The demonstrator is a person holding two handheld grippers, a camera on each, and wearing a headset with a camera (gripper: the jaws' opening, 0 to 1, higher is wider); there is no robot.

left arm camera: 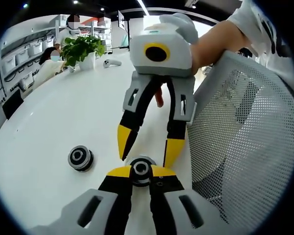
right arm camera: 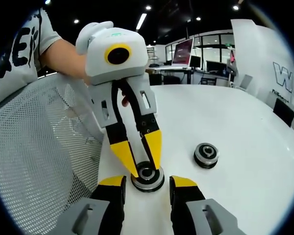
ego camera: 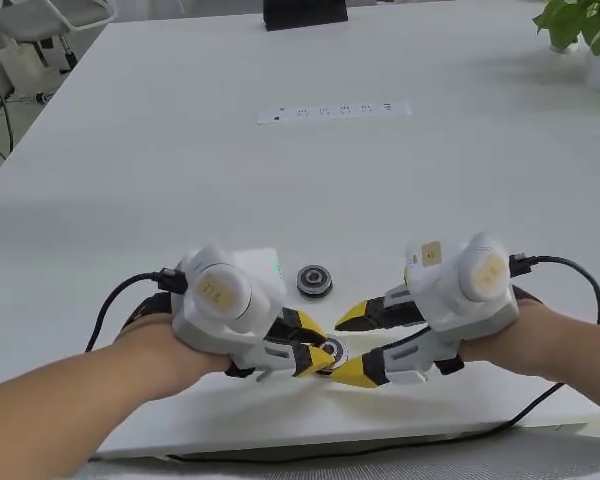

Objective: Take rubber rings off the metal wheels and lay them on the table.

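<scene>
The left gripper (right arm camera: 142,161) is clamped on a wheel (right arm camera: 147,177) that sits on the white bench (ego camera: 180,150) at the near edge. The right gripper (left arm camera: 146,154) faces it with its jaws apart, one tip on either side of that wheel. A second wheel (ego camera: 314,280) lies just beyond, at 12 o'clock from the held one and apart from both grippers.

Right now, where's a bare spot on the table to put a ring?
Plenty: the wide bare table between the loose wheel and the power strip, and out to both sides of that wheel. It is crowded at the near edge, where the left gripper clamps the other wheel and the right gripper straddles it.
</scene>
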